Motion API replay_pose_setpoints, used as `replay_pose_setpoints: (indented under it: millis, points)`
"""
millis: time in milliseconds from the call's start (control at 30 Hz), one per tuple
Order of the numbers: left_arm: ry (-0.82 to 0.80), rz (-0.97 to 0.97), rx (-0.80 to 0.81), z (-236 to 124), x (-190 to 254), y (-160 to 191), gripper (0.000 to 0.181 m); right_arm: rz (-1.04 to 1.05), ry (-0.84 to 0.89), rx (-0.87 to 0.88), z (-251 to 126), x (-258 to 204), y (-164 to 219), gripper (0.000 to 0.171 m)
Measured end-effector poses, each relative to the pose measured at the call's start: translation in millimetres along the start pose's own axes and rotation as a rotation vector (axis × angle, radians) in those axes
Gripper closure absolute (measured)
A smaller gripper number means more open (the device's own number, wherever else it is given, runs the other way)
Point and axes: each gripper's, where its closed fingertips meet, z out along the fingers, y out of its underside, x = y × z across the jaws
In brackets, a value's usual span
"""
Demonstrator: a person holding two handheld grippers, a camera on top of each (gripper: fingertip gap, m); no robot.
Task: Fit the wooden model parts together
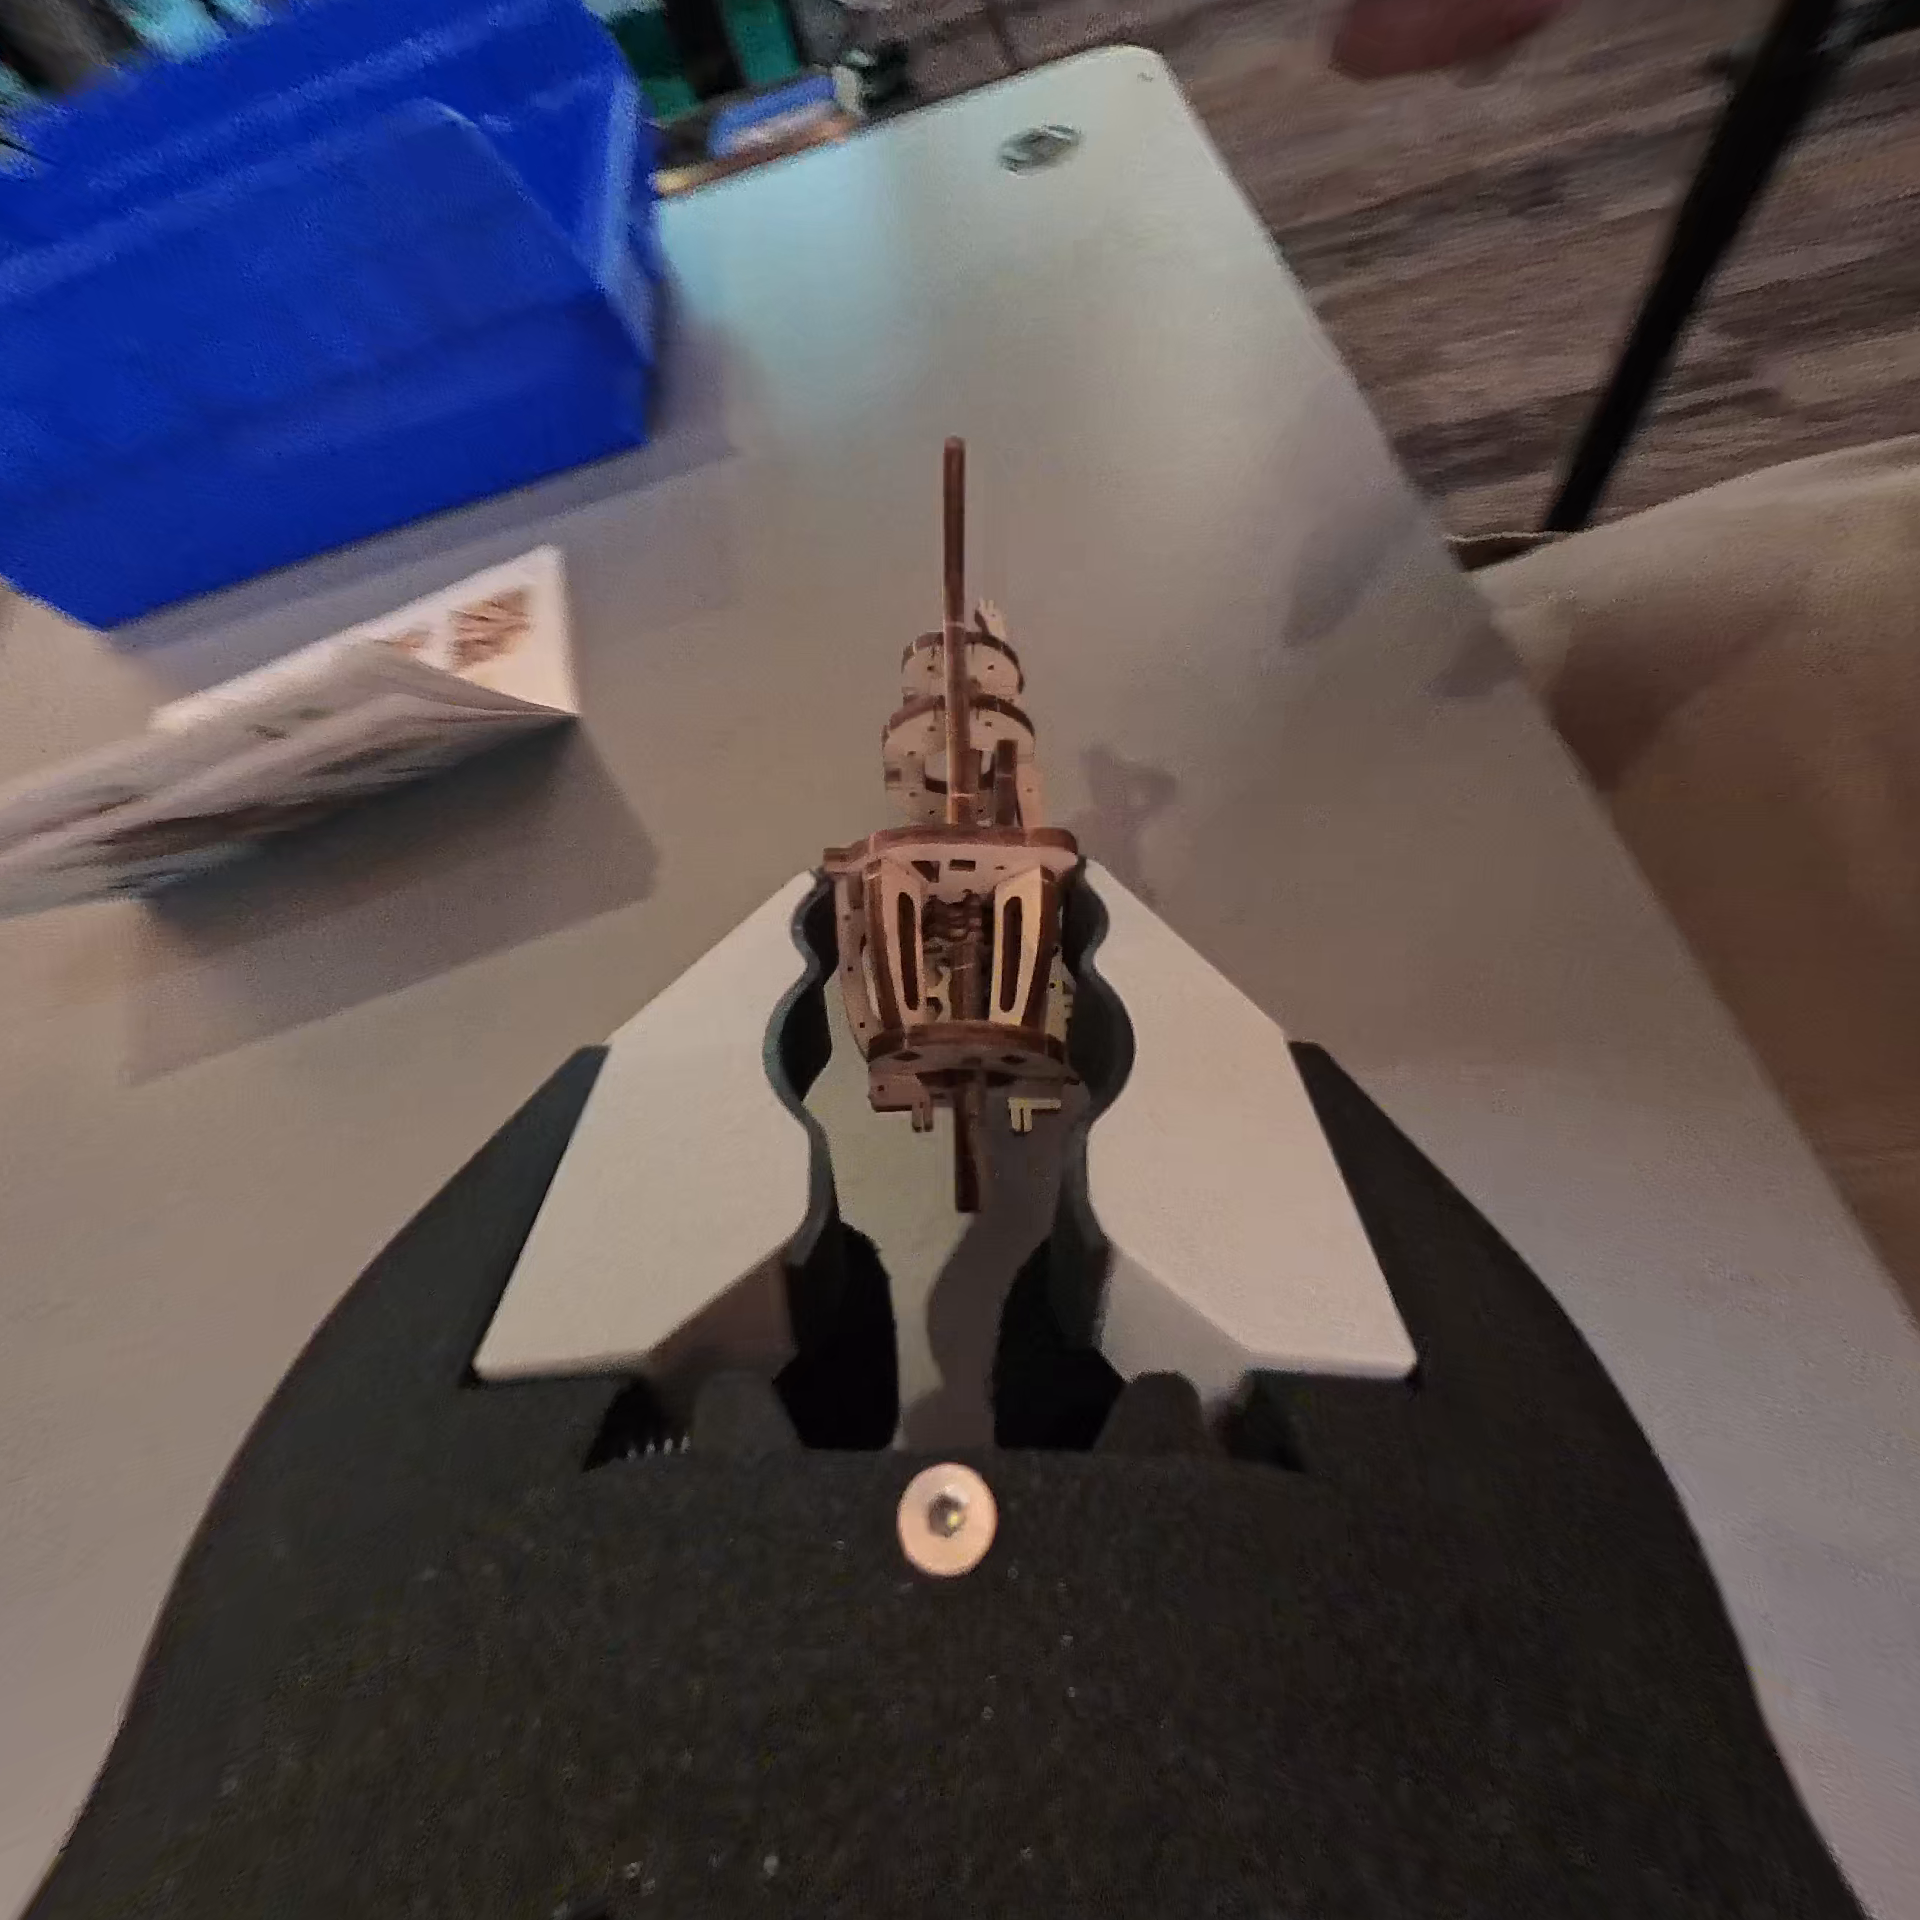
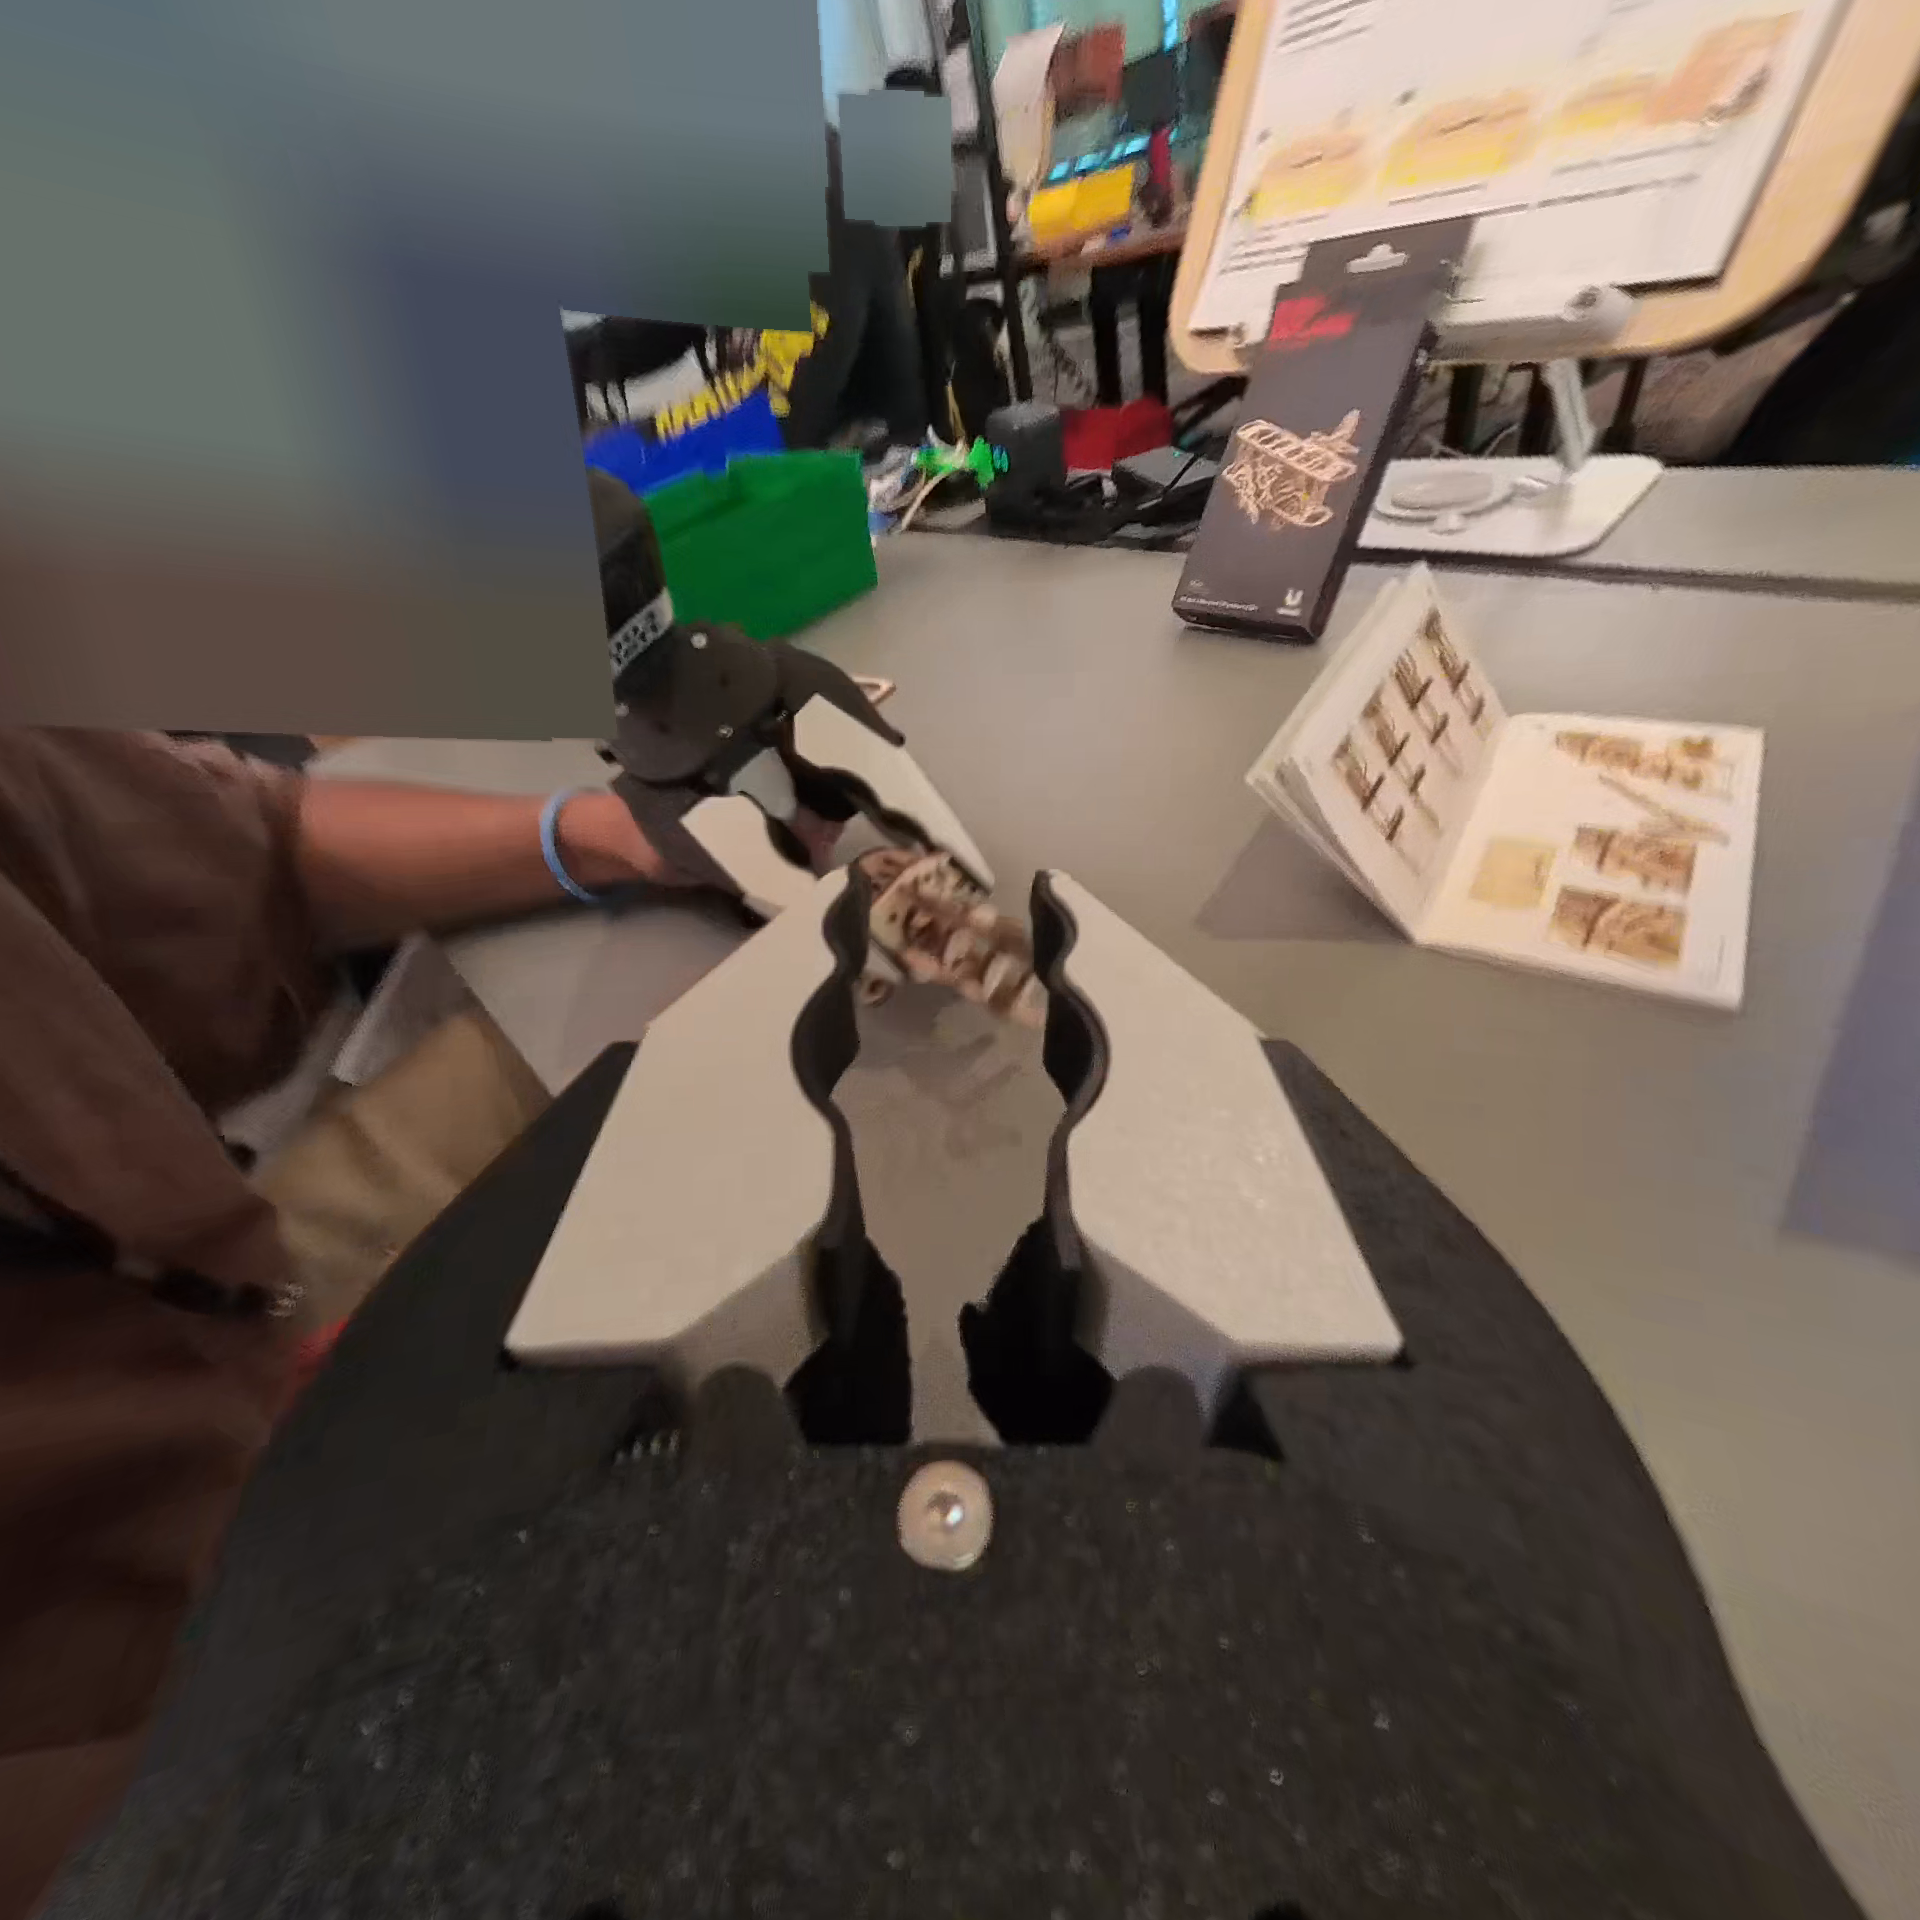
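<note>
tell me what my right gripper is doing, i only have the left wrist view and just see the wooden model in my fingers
Observer: The right gripper is open, its fingers reaching toward the wooden model from the side.
Operator: is it touching the model yet
Observer: Cannot tell; the right wrist view is blurred there. The left gripper shows beyond it, shut on the model.
Operator: anything useful on the table that i can't see
Observer: A dark box stands upright on the far side of the table, behind the open booklet.
</note>
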Motion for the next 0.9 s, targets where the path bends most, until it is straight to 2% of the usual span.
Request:
replay_pose_setpoints:
  millis: [100, 267, 400, 600, 700, 900]
  points:
    - [-0.187, 0.098, 0.030, -8, -23, -6, 0.141, 0.122, 0.014, 0.028, -17, 2, 22, 0.141]
    - [-0.403, 0.378, 0.018, -15, -34, -14, 0.141, 0.167, -0.049, -0.106, -9, -4, 45, 0.141]
    - [-0.409, 0.548, 0.034, -7, -14, -21, 0.141, 0.143, -0.047, -0.161, -3, -5, 56, 0.140]
    - [-0.342, 0.646, 0.121, 1, 10, -32, 0.141, 0.103, -0.022, -0.184, 8, -1, 62, 0.123]
    - [-0.337, 0.683, 0.170, -3, 12, -36, 0.141, 0.104, -0.039, -0.177, 12, -6, 60, 0.122]
    - [-0.366, 0.680, 0.226, -13, 8, -42, 0.141, 0.078, -0.057, -0.155, 21, -18, 53, 0.132]
